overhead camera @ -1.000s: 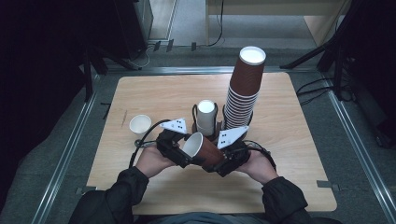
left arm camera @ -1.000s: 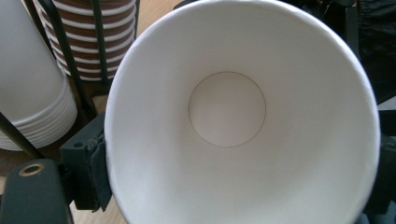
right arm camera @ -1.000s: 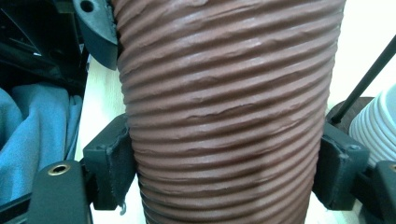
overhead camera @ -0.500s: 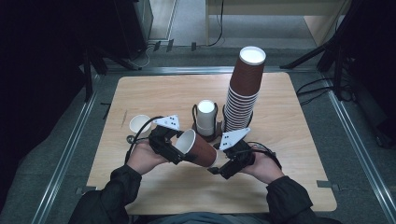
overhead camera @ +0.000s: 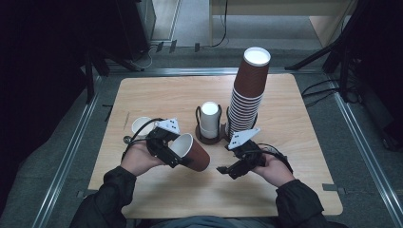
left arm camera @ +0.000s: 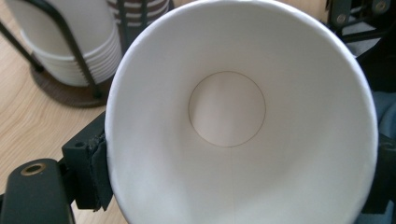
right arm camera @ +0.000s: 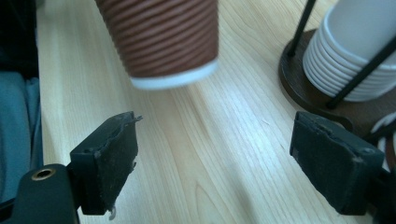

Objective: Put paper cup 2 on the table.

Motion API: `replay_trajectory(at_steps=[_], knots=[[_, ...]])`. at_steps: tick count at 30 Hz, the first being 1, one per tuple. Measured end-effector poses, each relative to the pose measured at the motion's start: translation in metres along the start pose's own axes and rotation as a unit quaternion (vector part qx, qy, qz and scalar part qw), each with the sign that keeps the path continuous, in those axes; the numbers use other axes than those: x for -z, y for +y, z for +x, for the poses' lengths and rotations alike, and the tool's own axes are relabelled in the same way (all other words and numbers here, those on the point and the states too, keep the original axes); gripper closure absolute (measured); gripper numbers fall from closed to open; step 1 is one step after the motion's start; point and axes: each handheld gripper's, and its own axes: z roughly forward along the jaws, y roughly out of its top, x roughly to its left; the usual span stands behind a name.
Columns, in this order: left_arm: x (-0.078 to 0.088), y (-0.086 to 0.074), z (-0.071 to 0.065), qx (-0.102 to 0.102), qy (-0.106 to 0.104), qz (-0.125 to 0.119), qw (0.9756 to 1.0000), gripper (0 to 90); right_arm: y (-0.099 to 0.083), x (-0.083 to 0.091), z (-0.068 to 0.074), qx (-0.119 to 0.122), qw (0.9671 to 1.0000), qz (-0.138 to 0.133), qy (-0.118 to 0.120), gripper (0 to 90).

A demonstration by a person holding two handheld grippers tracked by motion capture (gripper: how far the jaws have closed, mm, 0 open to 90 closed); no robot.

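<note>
Left to right across the high view: a lone white cup [overhead camera: 140,125] sits upright on the surface [overhead camera: 157,95] at about 9 o'clock from the rack, partly hidden behind the left hand-held gripper [overhead camera: 167,147]. That gripper is clamped on a brown ribbed cup [overhead camera: 192,151], pads [left arm camera: 95,168] pressing the rim wall from outside; in the left gripper view the cup's white inside faces the camera square on. Cup is lifted off the surface, lying nearly level, long axis running roughly 10 to 4 o'clock, mouth toward 10, base toward 4, pointing at the right hand-held gripper [overhead camera: 227,168]. Centre of the surface: wire rack [overhead camera: 209,135] with a white cup stack [overhead camera: 209,118], and just at its 3 o'clock a tall leaning brown cup stack [overhead camera: 247,90], touching or nearly so, can't tell. Right hand-held gripper: jaws wide apart, have just been opening, nothing between them; the right gripper view shows the brown cup base [right arm camera: 173,51] hanging beyond the pads [right arm camera: 109,161], clear of them. Step in hand, my read: a single cup pulled from the stack, right side has let go, left now carries it alone. Next move likely calls for turning the cup upright and setting it down near the white cup, keeping the squeeze light so the rim doesn't crush.
</note>
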Motion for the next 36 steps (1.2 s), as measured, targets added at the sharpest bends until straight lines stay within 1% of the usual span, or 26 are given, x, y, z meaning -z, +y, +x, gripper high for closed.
replay_trajectory(at_steps=[4,6,9,10,11,15,18,19,21,22,25,26,30,33,36], knots=[[0.005,-0.004,0.003,0.003,0.007,0.013,0.9999,10.3,-0.003,0.002,-0.004,-0.011,0.9999,0.004,-0.006,15.5],[0.008,-0.006,0.005,0.003,0.01,0.025,0.9996,10.0,-0.004,0.004,-0.005,-0.013,0.9999,0.001,-0.007,15.5],[0.011,-0.009,0.008,0.007,0.018,0.03,0.9994,10.1,-0.004,0.005,-0.007,-0.018,0.9998,-0.002,-0.011,15.5],[0.012,-0.009,0.009,0.007,0.016,0.032,0.9993,10.1,-0.005,0.005,-0.007,-0.02,0.9997,-0.002,-0.012,15.5],[0.014,-0.01,0.009,0.005,0.02,0.035,0.9992,10.1,-0.005,0.006,-0.008,-0.02,0.9997,-0.002,-0.013,15.5],[0.019,-0.014,0.012,0.005,0.024,0.044,0.9987,10.1,-0.006,0.006,-0.009,-0.026,0.9996,-0.002,-0.014,15.5],[0.023,-0.019,0.014,0.012,0.033,0.051,0.9981,10.1,-0.007,0.007,-0.01,-0.024,0.9995,-0.011,-0.016,15.8],[0.025,-0.021,0.015,0.012,0.039,0.053,0.9978,10.1,-0.007,0.007,-0.01,-0.023,0.9995,-0.014,-0.018,15.8],[0.027,-0.025,0.016,0.018,0.041,0.059,0.9972,10.1,-0.007,0.009,-0.011,-0.021,0.9994,-0.02,-0.019,15.8],[0.028,-0.027,0.017,0.021,0.045,0.061,0.9969,10.1,-0.008,0.009,-0.011,-0.021,0.9993,-0.022,-0.022,15.8],[0.034,-0.032,0.02,0.03,0.05,0.066,0.9961,10.1,-0.01,0.011,-0.013,-0.021,0.9992,-0.019,-0.027,16.0],[0.036,-0.035,0.021,0.036,0.053,0.065,0.9958,10.1,-0.011,0.011,-0.014,-0.021,0.9992,-0.017,-0.029,16.0],[0.045,-0.042,0.024,0.04,0.059,0.063,0.9955,10.1,-0.013,0.012,-0.016,-0.026,0.9991,-0.014,-0.031,16.1],[0.051,-0.047,0.026,0.045,0.069,0.073,0.9939,10.0,-0.013,0.012,-0.017,-0.026,0.9992,-0.013,-0.028,16.1],[0.056,-0.053,0.029,0.052,0.081,0.083,0.9919,10.1,-0.012,0.011,-0.017,-0.02,0.9994,-0.012,-0.027,16.1]])
